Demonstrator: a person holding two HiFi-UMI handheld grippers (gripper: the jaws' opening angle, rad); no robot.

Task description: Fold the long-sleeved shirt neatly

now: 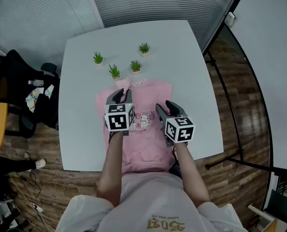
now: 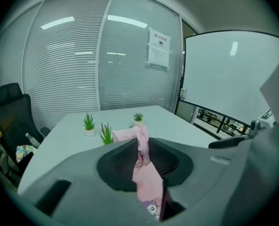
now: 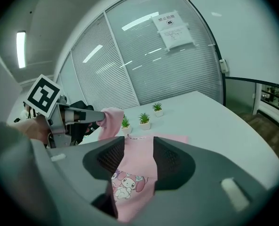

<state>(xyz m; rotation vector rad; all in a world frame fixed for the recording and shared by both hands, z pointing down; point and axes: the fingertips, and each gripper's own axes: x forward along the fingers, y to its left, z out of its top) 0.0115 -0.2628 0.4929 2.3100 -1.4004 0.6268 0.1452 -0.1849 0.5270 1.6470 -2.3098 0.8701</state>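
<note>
A pink long-sleeved shirt [image 1: 148,129] with a cartoon print lies front-up on the white table [image 1: 182,57], its hem hanging over the near edge. My left gripper [image 1: 119,96] hovers over the shirt's left shoulder area. In the left gripper view, this gripper [image 2: 141,147] is shut on a bunched fold of the pink fabric [image 2: 146,173], which trails down from the jaws. My right gripper [image 1: 165,108] is above the shirt's right side. Its jaws stand open with nothing between them in the right gripper view [image 3: 139,147], and the printed shirt [image 3: 130,182] shows below. The left gripper [image 3: 94,117] appears there lifting the pink fold [image 3: 112,118].
Several small potted plants [image 1: 114,71] stand on the table just beyond the collar. A black office chair [image 1: 17,81] with clutter sits left of the table. A whiteboard [image 1: 274,57] on a stand is at the right. Blinds-covered glass walls lie behind.
</note>
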